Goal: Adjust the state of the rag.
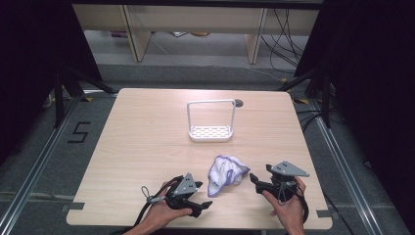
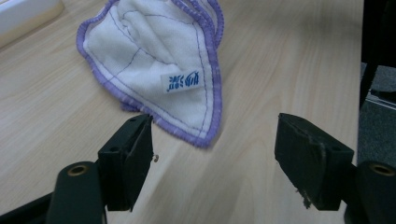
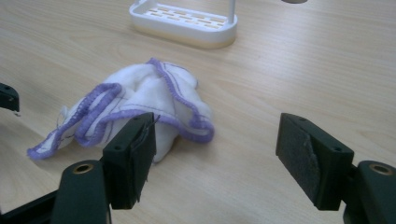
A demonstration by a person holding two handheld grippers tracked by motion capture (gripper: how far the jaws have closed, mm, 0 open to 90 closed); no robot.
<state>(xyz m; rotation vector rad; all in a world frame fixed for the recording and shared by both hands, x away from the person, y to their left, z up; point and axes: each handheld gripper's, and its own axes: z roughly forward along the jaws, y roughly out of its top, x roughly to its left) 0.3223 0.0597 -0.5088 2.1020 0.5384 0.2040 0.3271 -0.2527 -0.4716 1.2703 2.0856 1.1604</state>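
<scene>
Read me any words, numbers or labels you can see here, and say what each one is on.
"5": black mark on the floor left of the table.
Blue print on the small white tag sewn to the cloth: too blurred to read.
Nothing readable elsewhere.

A light wooden table (image 1: 147, 147) stands on a grey floor (image 1: 44, 161), and a black number five (image 1: 78, 132) is marked on the floor at its left. Dark black curtains (image 1: 34, 49) hang on both sides, with black stand legs (image 1: 68, 83) in front of them. Behind the table is a pale wooden bench or shelf (image 1: 195, 24) with slanting legs, and black cables (image 1: 284, 39) lie on the floor at the back right, near a metal rail (image 1: 342, 161) that runs along the floor.
</scene>
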